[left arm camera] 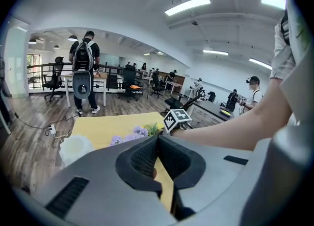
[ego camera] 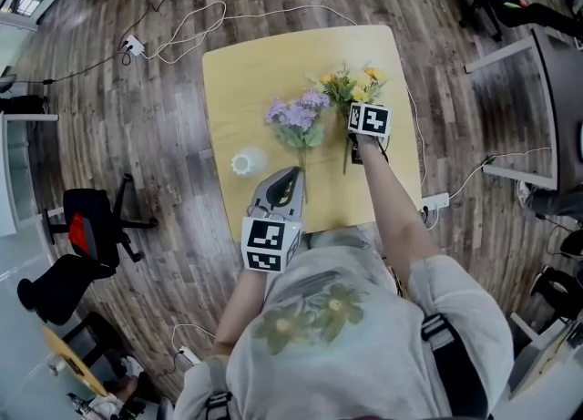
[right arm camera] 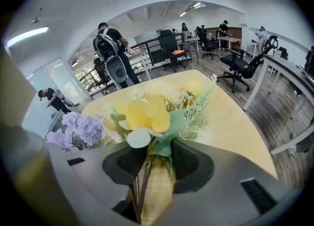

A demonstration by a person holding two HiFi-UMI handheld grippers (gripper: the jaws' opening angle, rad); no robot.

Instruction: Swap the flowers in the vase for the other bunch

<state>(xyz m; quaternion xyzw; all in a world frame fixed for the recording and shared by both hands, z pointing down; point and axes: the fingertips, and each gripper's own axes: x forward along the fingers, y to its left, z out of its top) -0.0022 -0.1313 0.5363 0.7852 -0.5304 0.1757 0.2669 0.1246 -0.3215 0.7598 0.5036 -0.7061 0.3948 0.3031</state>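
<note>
A purple flower bunch (ego camera: 296,117) and a yellow flower bunch (ego camera: 351,88) lie side by side on the yellow table (ego camera: 264,63). The white vase (ego camera: 244,163) stands to the left of the purple bunch, with no flowers in it. My right gripper (ego camera: 353,140) is over the yellow bunch's stems. In the right gripper view the stems (right arm camera: 142,181) run between the jaws of my right gripper (right arm camera: 154,156), which are open, and table shows beside them. My left gripper (ego camera: 293,174) hovers by the purple stems, near the vase (left arm camera: 74,147). Its tips (left arm camera: 157,141) meet, with nothing held.
The table's near edge is just in front of me. Cables (ego camera: 196,26) and a power strip (ego camera: 435,201) lie on the wooden floor. Office chairs (ego camera: 86,227) stand at the left. A person with a backpack (left arm camera: 84,68) stands beyond the table's far end.
</note>
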